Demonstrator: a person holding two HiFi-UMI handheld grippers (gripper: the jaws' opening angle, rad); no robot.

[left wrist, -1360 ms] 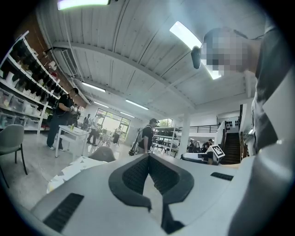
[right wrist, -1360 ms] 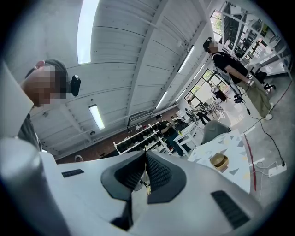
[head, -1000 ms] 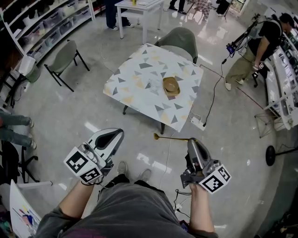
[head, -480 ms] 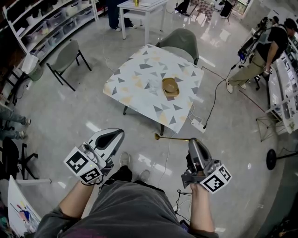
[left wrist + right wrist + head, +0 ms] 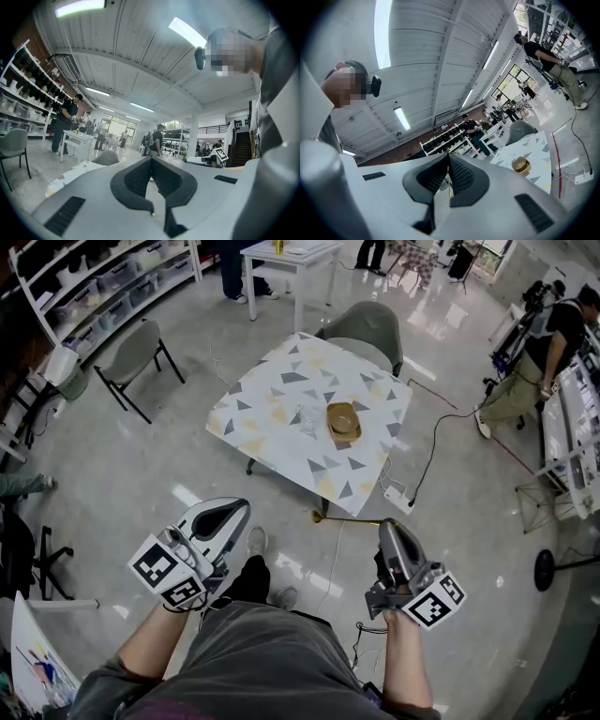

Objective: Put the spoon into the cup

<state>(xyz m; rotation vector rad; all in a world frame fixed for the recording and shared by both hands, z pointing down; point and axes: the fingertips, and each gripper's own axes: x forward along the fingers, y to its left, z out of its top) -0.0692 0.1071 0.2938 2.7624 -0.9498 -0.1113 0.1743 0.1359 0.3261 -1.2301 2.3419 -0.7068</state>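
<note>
You hold your left tongs (image 5: 234,509) and right tongs (image 5: 386,525) out about level in front of you, side by side and well apart, forearms bare. The left jaws meet with nothing between them. The right jaws are clamped on a spoon (image 5: 343,517).

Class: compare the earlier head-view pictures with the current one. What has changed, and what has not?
The person has stepped forward: one shoe now leads and the table looks slightly nearer. The bystander at the right has shifted rightwards. Unchanged: the right gripper stays shut on the spoon, the left gripper shut and empty, the cup on the table.
</note>
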